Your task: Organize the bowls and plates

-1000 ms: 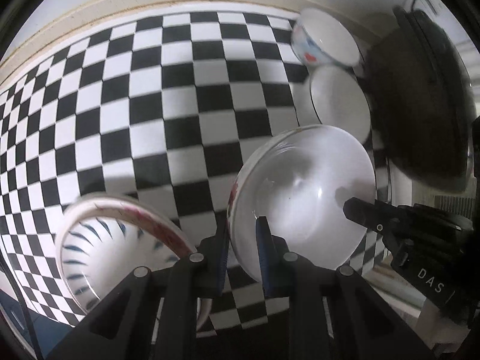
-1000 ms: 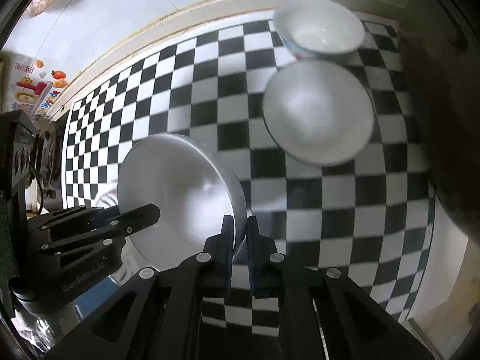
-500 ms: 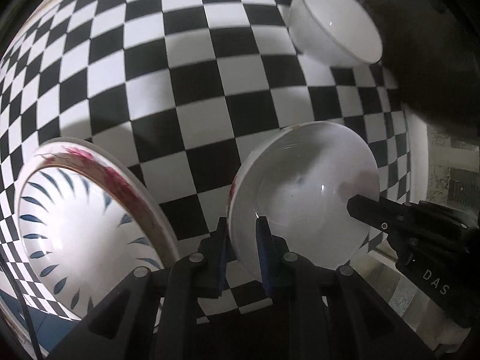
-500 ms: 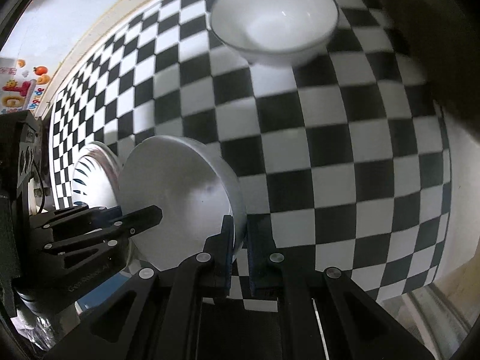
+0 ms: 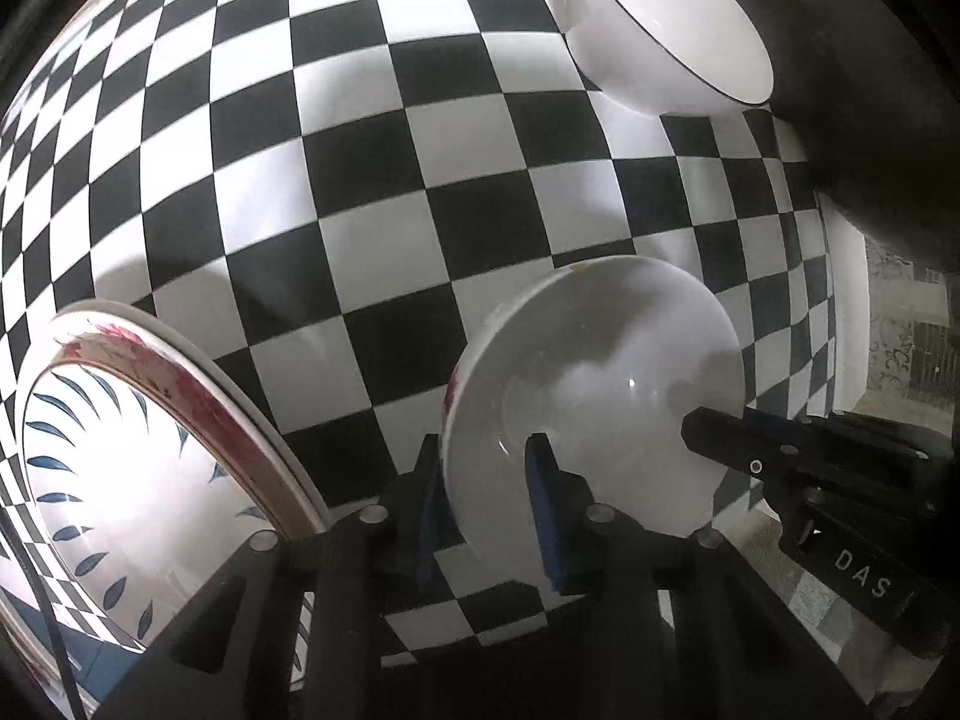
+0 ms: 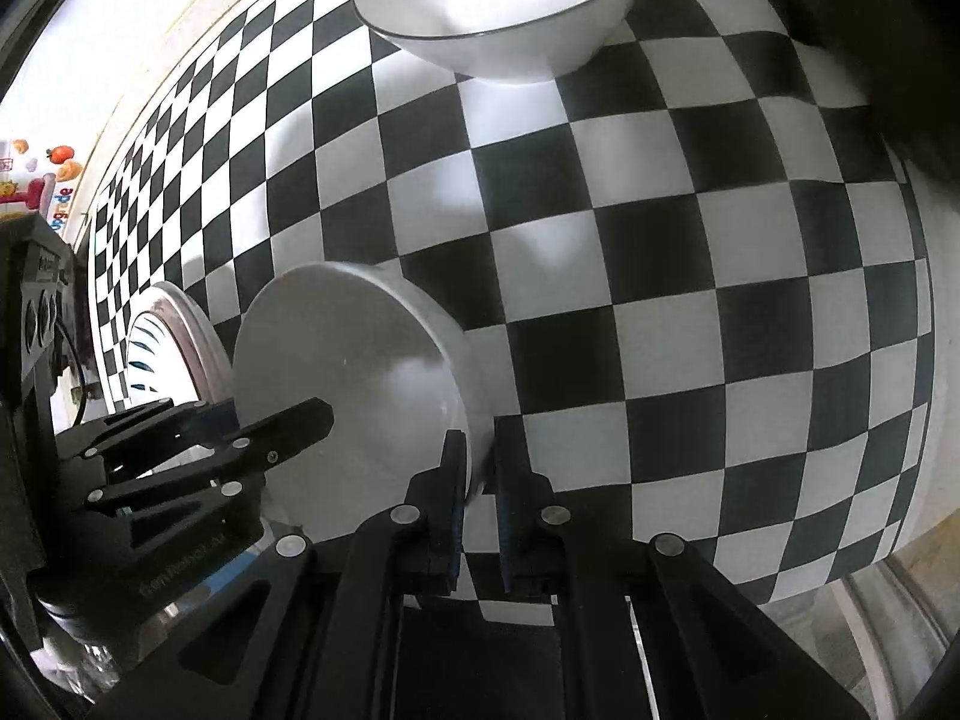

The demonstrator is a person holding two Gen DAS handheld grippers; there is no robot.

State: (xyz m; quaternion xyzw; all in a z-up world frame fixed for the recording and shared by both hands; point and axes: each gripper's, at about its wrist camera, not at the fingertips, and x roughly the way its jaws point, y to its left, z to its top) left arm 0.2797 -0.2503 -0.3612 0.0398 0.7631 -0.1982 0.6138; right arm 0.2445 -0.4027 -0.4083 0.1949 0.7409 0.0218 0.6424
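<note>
Both grippers grip one small white plate [image 5: 600, 396] by opposite rims, low over the checkered table [image 5: 360, 180]. My left gripper [image 5: 486, 468] is shut on its left rim. My right gripper [image 6: 480, 468] is shut on its right rim, and the plate also shows in the right wrist view [image 6: 348, 372]. A patterned plate with blue leaves and a red rim [image 5: 120, 468] lies just left of it and shows in the right wrist view [image 6: 162, 348]. A white bowl with a dark rim [image 5: 666, 36] stands further back, also in the right wrist view [image 6: 498, 6].
A large dark object [image 5: 870, 90] fills the right side beyond the bowl. The table's right edge [image 6: 924, 420] is near. A wall with stickers [image 6: 36, 180] lies at the far left.
Both grippers have carried the white plate forward and down toward the table. The bowls at the back now look closer and the patterned plate larger at the left.
</note>
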